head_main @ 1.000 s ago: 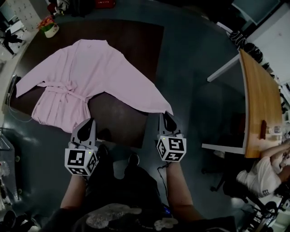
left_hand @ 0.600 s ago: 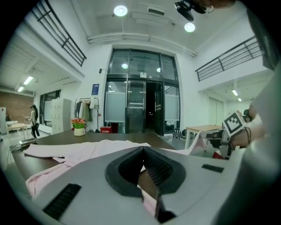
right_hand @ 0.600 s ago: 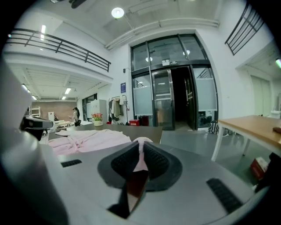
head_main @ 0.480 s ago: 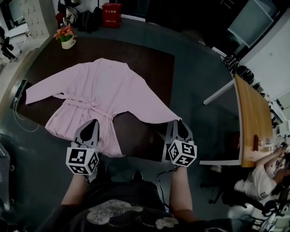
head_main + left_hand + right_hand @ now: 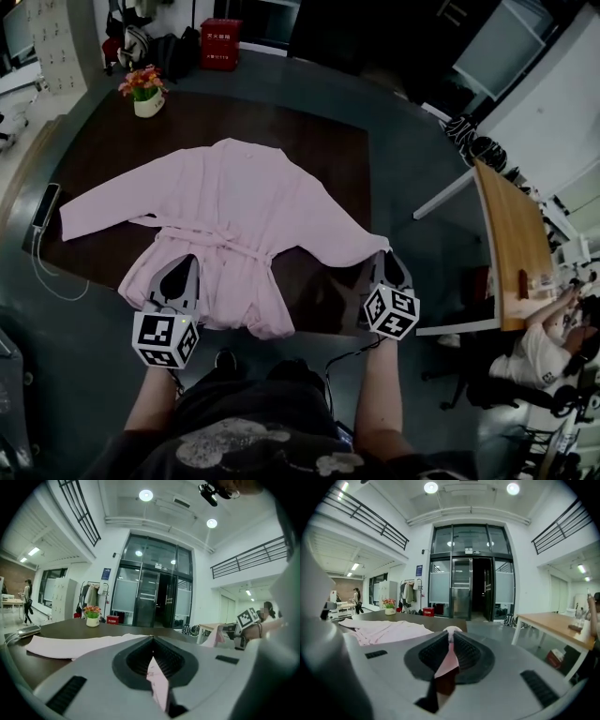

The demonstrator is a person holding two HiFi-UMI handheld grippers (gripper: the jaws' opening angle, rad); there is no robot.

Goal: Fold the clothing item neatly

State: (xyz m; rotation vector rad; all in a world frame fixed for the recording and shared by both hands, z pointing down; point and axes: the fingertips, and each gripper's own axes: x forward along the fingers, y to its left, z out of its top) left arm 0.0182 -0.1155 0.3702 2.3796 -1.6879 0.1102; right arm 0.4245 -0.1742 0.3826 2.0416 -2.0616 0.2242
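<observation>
**Pink robe, held at two points**

Item: pink robe [image 5: 234, 220], belted, lying spread on my dark brown table [image 5: 323, 141] with its collar away from me and a sleeve out to each side.
- My left gripper [image 5: 185, 272]: jaws closed tight on the robe's near hem.
- My right gripper [image 5: 384, 262]: jaws pinched narrow on the cuff of the sleeve on my right, at the table's near corner.
- Also on the table: potted flowers [image 5: 144, 92] at the far left, phone [image 5: 45, 206] at the left edge.

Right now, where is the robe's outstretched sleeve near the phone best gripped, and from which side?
Probably the cuff, approached from the left side of the table by the phone. The sleeve lies flat and straight, its end pointing that way, so jaws can slide level onto the edge.
</observation>
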